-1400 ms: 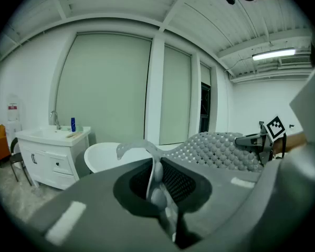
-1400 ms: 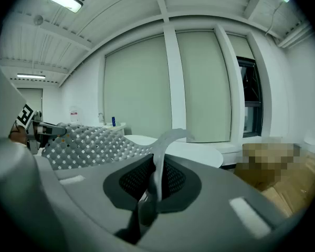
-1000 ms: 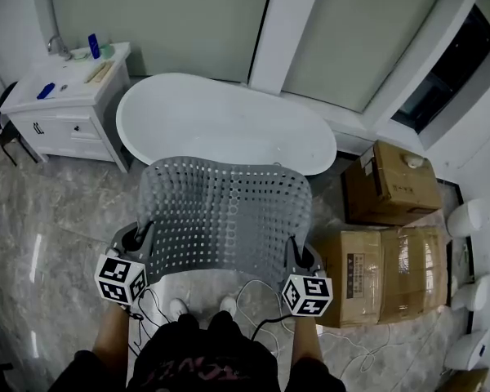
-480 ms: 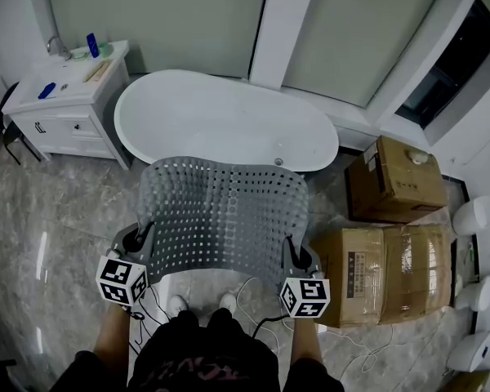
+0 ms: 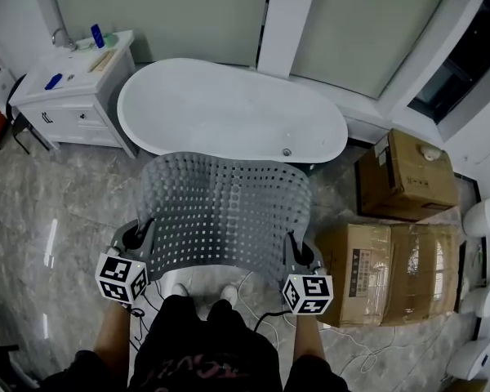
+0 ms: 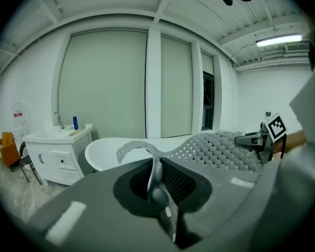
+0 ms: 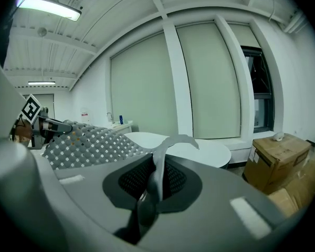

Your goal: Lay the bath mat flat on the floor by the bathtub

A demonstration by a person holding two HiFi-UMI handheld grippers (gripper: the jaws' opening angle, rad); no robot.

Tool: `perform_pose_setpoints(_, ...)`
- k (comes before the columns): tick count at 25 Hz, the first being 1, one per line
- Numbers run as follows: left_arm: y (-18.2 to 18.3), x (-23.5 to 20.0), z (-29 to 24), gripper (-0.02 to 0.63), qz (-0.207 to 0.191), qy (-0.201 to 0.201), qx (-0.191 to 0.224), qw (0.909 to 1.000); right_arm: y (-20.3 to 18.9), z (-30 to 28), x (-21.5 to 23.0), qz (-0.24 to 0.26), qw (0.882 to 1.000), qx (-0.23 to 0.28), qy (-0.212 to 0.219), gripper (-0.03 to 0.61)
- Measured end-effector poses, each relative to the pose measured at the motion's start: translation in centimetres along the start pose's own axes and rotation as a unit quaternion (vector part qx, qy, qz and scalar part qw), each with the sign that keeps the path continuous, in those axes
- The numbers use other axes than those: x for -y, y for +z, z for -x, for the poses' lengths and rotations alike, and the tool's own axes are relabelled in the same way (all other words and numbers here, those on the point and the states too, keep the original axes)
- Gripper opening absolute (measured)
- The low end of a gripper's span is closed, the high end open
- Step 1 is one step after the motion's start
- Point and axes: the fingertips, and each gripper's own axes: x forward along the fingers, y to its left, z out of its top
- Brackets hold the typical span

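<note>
A grey perforated bath mat (image 5: 224, 211) hangs spread in the air between both grippers, above the marble floor (image 5: 65, 219) in front of the white bathtub (image 5: 229, 109). My left gripper (image 5: 139, 239) is shut on the mat's near left corner, and that edge (image 6: 156, 180) runs pinched between its jaws. My right gripper (image 5: 298, 251) is shut on the near right corner, with the mat edge (image 7: 156, 180) held the same way. The mat bows upward, its far edge curling toward the tub. From the left gripper view the right gripper (image 6: 257, 139) shows across the mat (image 6: 215, 148).
A white vanity cabinet (image 5: 69, 96) with bottles stands left of the tub. Cardboard boxes (image 5: 392, 256) sit on the floor at the right, close to the tub's end. Cables (image 5: 257, 288) lie by the person's feet (image 5: 202, 291). White fixtures (image 5: 482, 300) line the right edge.
The view has shifted so the tub sits slightly higher and farther; the mat stays spread between both grippers, carried a little toward the tub.
</note>
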Motion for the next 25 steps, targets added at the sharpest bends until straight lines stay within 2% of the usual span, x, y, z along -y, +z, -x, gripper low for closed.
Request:
perform_pose_setpoints(11, -1.5, -1.6, -1.3, 0.015, 0.011, -0.018, -0.012, 0.9997, -0.4, -1.7, -1.0, 0.007, 1.0, -0.02, -0.005, 0.048)
perform_pose_setpoints(25, -4.4, -10.6, -3.2, 0.015, 0.048, -0.067, -0.032, 0.9961, 0.3, -6.5, -8.2, 0.029, 0.997, -0.056, -0.041, 0.049)
